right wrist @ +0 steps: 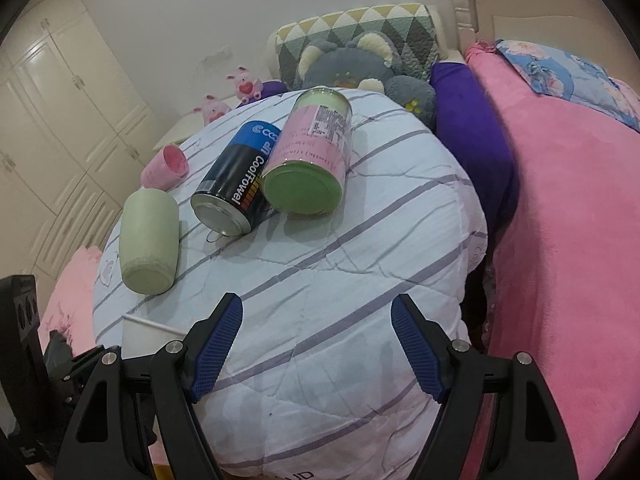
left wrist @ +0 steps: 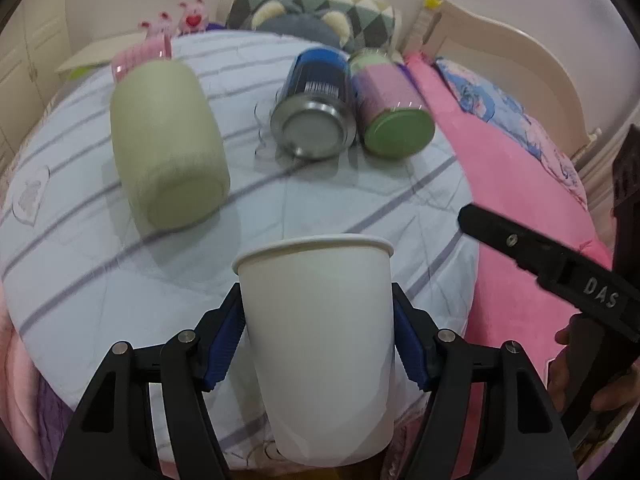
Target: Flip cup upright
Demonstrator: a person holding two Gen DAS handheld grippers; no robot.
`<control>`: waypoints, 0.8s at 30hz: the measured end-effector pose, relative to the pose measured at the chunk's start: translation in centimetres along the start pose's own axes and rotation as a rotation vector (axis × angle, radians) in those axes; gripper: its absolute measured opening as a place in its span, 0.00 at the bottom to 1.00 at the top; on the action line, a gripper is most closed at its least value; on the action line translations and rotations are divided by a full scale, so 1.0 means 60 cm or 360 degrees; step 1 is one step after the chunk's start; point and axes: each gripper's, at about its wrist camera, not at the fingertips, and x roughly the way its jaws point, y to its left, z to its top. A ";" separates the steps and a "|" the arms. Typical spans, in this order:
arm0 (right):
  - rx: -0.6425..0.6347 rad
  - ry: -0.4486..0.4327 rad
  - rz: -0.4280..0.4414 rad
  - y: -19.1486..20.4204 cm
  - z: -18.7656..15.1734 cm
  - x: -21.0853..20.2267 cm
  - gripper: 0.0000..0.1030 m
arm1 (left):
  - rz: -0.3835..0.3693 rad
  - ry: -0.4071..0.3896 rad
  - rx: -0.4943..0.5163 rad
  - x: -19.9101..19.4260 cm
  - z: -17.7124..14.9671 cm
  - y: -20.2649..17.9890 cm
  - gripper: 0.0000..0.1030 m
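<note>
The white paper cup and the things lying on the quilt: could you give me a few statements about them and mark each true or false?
1. The left gripper grips the white paper cup with its rim up. True.
2. The right gripper holds a can. False: it is open and holds nothing.
3. The green cup stands upright. False: it lies on its side on the striped quilt.
4. The blue can and pink can lie side by side. True.
</note>
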 end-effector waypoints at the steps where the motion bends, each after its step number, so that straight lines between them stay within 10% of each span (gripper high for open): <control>1: -0.0002 0.0001 0.0004 0.000 0.000 0.001 0.76 | -0.0004 -0.0026 0.0014 -0.005 0.003 -0.001 0.67; 13: 0.0010 -0.0012 0.0025 0.002 0.007 0.005 0.76 | 0.0082 -0.0356 0.0176 -0.027 0.054 -0.011 0.68; 24: 0.0040 0.0007 0.0008 -0.002 0.005 0.011 0.76 | 0.0037 -0.0331 0.0146 -0.008 0.058 0.004 0.68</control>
